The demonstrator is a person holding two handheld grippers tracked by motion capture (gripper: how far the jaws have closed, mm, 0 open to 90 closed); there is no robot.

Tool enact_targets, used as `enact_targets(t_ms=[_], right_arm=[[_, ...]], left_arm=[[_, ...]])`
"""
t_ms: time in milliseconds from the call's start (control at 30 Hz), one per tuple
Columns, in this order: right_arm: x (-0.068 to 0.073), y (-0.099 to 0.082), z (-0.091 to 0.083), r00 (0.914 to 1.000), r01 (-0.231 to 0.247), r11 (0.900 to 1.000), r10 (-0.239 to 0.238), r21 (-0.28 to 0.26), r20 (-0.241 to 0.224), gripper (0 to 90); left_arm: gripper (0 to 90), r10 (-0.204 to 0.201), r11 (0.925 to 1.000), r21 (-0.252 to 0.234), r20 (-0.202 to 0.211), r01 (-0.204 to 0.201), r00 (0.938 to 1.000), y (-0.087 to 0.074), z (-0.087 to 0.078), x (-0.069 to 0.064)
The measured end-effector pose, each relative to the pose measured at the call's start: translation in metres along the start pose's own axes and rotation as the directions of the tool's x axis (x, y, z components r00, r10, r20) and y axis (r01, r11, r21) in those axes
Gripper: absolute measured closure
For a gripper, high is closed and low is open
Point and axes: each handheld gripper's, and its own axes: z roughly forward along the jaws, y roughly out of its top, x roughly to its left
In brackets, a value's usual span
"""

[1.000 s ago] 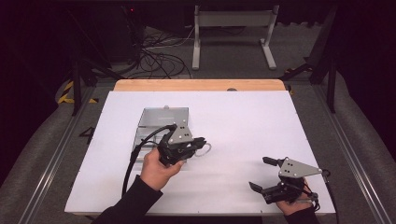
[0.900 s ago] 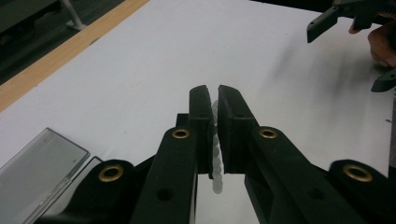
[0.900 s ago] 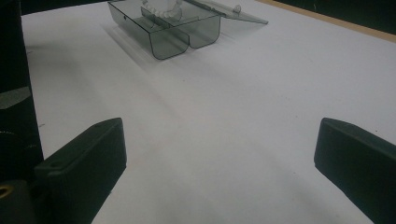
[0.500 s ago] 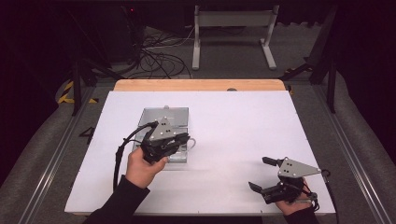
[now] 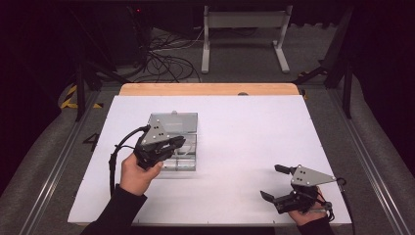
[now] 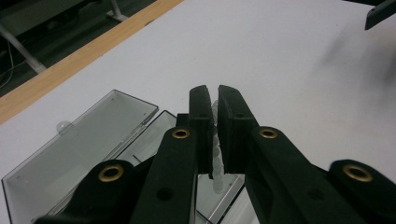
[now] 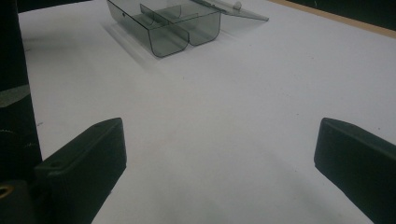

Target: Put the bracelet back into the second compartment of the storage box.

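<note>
A clear plastic box lies open on the white table, its lid flat on the far side. My left gripper hovers over the box, shut on a small ribbed translucent white piece. In the left gripper view, the piece hangs between the jaws of that gripper, above the box's compartments and beside the lid. My right gripper rests open near the table's front right with nothing between its fingers. In the right gripper view, the right gripper faces the box far off.
A wooden strip runs along the table's far edge. Beyond it are cables and a metal stand on the floor. Bare white table lies between the box and the right gripper.
My left gripper has moved left and slightly away from me, from the box's right side to over the box, still holding the white piece. The right gripper has stayed still.
</note>
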Motion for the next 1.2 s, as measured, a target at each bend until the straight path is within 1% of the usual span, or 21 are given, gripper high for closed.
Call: enact_targets(t_ms=[200, 267, 400, 467, 533, 567, 600, 633, 667, 733, 867, 900, 967, 1000, 1033, 1067, 1167, 1200], right_arm=[[0.000, 0.000, 0.001, 1.0000, 0.000, 1.0000, 0.000, 0.001, -0.001, 2.8], [0.000, 0.000, 0.000, 1.0000, 0.000, 1.0000, 0.000, 0.000, 0.000, 2.8], [0.000, 0.000, 0.000, 1.0000, -0.003, 1.0000, 0.003, 0.001, 0.000, 2.8], [0.000, 0.000, 0.000, 1.0000, -0.003, 1.0000, 0.003, 0.001, 0.000, 2.8], [0.000, 0.000, 0.000, 1.0000, -0.002, 1.0000, 0.002, 0.000, -0.001, 2.9], [0.000, 0.000, 0.000, 1.0000, -0.002, 1.0000, 0.002, 0.000, -0.001, 2.9], [0.000, 0.000, 0.000, 1.0000, -0.002, 1.0000, 0.002, 0.000, -0.001, 2.9], [0.000, 0.000, 0.000, 1.0000, 0.002, 1.0000, -0.002, 0.000, 0.000, 2.9], [0.000, 0.000, 0.000, 1.0000, 0.002, 1.0000, -0.002, 0.001, 0.000, 2.9], [0.000, 0.000, 0.000, 1.0000, 0.000, 1.0000, 0.000, 0.001, -0.001, 2.9], [0.000, 0.000, 0.000, 1.0000, -0.002, 1.0000, 0.002, 0.000, -0.002, 2.9], [0.000, 0.000, 0.000, 1.0000, -0.002, 1.0000, 0.002, 0.001, -0.002, 2.9], [0.000, 0.000, 0.000, 1.0000, -0.001, 1.0000, 0.001, 0.001, -0.002, 2.9], [0.000, 0.000, 0.000, 1.0000, -0.001, 1.0000, 0.001, 0.001, -0.002, 2.9], [0.000, 0.000, 0.000, 1.0000, -0.001, 1.0000, 0.001, 0.001, -0.003, 2.9], [0.000, 0.000, 0.000, 1.0000, -0.002, 1.0000, 0.002, 0.001, -0.003, 2.9], [0.000, 0.000, 0.000, 1.0000, -0.002, 1.0000, 0.002, 0.002, -0.003, 2.9], [0.000, -0.001, 0.000, 1.0000, -0.001, 1.0000, 0.001, 0.002, -0.004, 2.9]], left_arm=[[84.7, -0.029, 0.9996, 0.002, -0.017, 0.030, 0.9994, -0.003, 0.001, 0.008], [84.7, -0.033, 0.9994, 0.009, -0.021, 0.033, 0.9992, -0.004, 0.002, 0.009], [84.7, -0.055, 0.9982, 0.024, -0.038, 0.056, 0.9978, -0.007, 0.005, 0.014], [84.6, -0.077, 0.9967, 0.024, -0.047, 0.078, 0.9960, -0.010, 0.007, 0.017], [84.6, -0.106, 0.9939, 0.025, -0.062, 0.107, 0.9925, -0.013, 0.009, 0.021], [84.6, -0.112, 0.9932, 0.024, -0.063, 0.114, 0.9917, -0.014, 0.011, 0.024], [84.6, -0.129, 0.9912, 0.021, -0.066, 0.130, 0.9895, -0.016, 0.012, 0.025], [84.6, -0.134, 0.9904, 0.025, -0.069, 0.136, 0.9886, -0.017, 0.013, 0.028], [84.6, -0.147, 0.9885, 0.024, -0.074, 0.149, 0.9863, -0.018, 0.014, 0.029], [84.6, -0.165, 0.9859, 0.017, -0.069, 0.167, 0.9838, -0.021, 0.017, 0.032], [84.6, -0.183, 0.9826, 0.017, -0.072, 0.185, 0.9805, -0.025, 0.021, 0.038], [84.6, -0.186, 0.9818, 0.023, -0.078, 0.188, 0.9794, -0.026, 0.022, 0.039], [84.6, -0.201, 0.9788, 0.024, -0.071, 0.203, 0.9770, -0.028, 0.025, 0.041], [84.6, -0.200, 0.9789, 0.028, -0.073, 0.202, 0.9771, -0.029, 0.026, 0.042], [84.6, -0.212, 0.9764, 0.028, -0.066, 0.214, 0.9750, -0.030, 0.027, 0.042], [84.6, -0.208, 0.9774, 0.027, -0.063, 0.210, 0.9761, -0.031, 0.028, 0.044], [84.6, -0.223, 0.9735, 0.037, -0.056, 0.226, 0.9731, -0.035, 0.032, 0.045], [84.6, -0.223, 0.9735, 0.039, -0.058, 0.226, 0.9731, -0.035, 0.033, 0.045]])
